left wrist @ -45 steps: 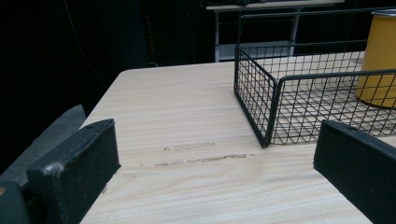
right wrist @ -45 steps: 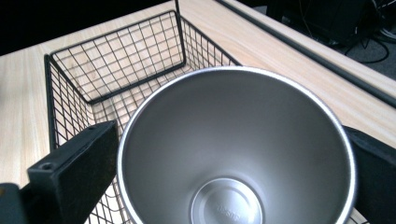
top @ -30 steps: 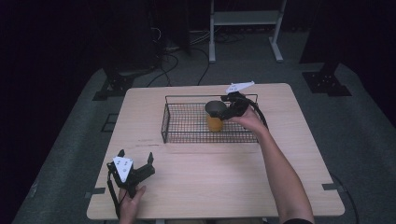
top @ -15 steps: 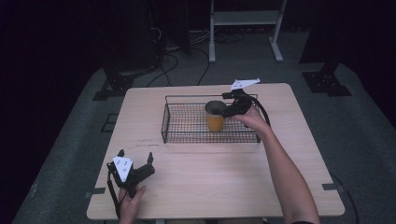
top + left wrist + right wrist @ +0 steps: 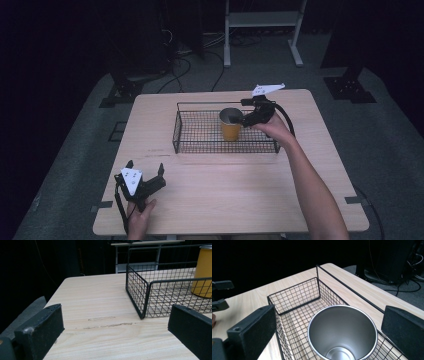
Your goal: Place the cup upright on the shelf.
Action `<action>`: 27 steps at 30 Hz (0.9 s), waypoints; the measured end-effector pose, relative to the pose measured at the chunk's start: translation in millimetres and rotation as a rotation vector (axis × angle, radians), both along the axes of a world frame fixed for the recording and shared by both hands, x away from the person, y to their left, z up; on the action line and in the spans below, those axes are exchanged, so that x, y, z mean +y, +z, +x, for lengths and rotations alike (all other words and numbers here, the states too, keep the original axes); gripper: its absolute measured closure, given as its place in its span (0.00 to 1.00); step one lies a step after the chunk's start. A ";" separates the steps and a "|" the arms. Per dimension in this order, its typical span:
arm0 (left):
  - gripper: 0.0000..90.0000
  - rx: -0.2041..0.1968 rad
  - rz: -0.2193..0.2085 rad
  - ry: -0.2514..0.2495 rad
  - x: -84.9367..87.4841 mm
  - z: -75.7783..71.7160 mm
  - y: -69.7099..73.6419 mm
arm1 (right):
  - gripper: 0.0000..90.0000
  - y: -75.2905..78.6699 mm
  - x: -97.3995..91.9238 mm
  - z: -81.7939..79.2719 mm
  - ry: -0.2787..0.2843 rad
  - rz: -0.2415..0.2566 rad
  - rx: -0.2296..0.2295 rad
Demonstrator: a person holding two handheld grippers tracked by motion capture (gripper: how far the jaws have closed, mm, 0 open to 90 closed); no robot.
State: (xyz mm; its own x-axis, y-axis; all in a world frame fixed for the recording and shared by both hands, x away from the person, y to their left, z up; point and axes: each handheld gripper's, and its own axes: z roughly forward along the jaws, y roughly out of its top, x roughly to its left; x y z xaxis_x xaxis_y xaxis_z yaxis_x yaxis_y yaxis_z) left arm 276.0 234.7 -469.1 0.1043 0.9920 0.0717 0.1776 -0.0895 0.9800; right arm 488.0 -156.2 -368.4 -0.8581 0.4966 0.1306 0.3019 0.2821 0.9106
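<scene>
Yellow-sided and steel-lined, the cup [image 5: 230, 125] is standing upright inside the wire basket [image 5: 200, 131], toward its right half, as seen from the high view. The right tool [image 5: 245, 119] is hanging just beside the cup's rim, and from up here I cannot tell whether it is touching. The left tool [image 5: 146, 175] is resting well apart at the near left corner of the worktop [image 5: 225, 185], jaws spread, keeping clear of the work.

Over to the left gripper view: its jaws are standing wide apart with nothing between them, looking across bare wood at the basket's corner [image 5: 142, 300] and the cup [image 5: 203, 272] behind the mesh.

Now the right gripper view: jaws are open and straddling the cup's mouth [image 5: 342, 332], one on each side, neither pressing. The basket's walls [image 5: 297, 293] are crowding any sideways move, so I'd judge straight up to be the free way out.
</scene>
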 end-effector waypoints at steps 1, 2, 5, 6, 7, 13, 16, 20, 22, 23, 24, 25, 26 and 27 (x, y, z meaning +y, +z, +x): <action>0.00 0.001 0.003 0.000 -0.1 -0.1 0.0 | 0.00 1.2 -0.2 -1.1 0.003 0.001 -0.004; 0.00 0.001 0.004 0.000 -0.2 -0.1 0.0 | 0.00 2.5 -0.6 -2.4 0.007 0.002 -0.008; 0.00 0.001 0.004 0.001 -0.3 -0.1 0.0 | 0.00 5.4 -1.8 -5.8 0.018 0.002 -0.007; 0.00 0.001 0.003 0.001 -0.2 -0.1 0.0 | 0.00 7.2 -3.1 -7.4 0.021 0.005 -0.009; 0.00 0.001 0.003 0.001 -0.2 -0.1 0.0 | 0.00 8.8 -4.4 -8.5 0.023 0.010 -0.011; 0.00 0.001 0.007 0.001 -0.5 -0.3 0.0 | 0.00 12.7 -14.1 -16.4 0.013 0.025 -0.023; 0.00 0.001 0.007 0.001 -0.6 -0.3 0.0 | 0.00 11.0 -19.5 -19.6 0.011 0.030 -0.018; 0.00 0.001 0.007 0.001 -0.6 -0.3 0.0 | 0.00 9.3 -25.2 -23.6 0.012 0.027 -0.008; 0.00 0.002 0.007 0.002 -0.6 -0.3 0.0 | 0.00 8.1 -28.6 -25.8 0.008 0.042 -0.005; 0.00 0.001 0.008 0.002 -0.7 -0.3 0.0 | 0.00 7.3 -30.2 -27.0 0.006 0.046 -0.001; 0.00 0.002 0.008 0.002 -0.7 -0.3 0.0 | 0.00 6.2 -32.0 -28.5 0.007 0.046 -0.003; 0.00 0.002 0.008 0.002 -0.8 -0.2 0.0 | 0.00 5.6 -33.0 -29.3 0.007 0.044 -0.002; 0.00 0.002 0.008 0.002 -0.8 -0.3 0.0 | 0.00 5.2 -34.0 -30.1 0.010 0.038 0.009; 0.00 0.002 0.009 0.002 -0.9 -0.3 0.0 | 0.00 4.8 -34.9 -30.7 0.014 0.037 0.012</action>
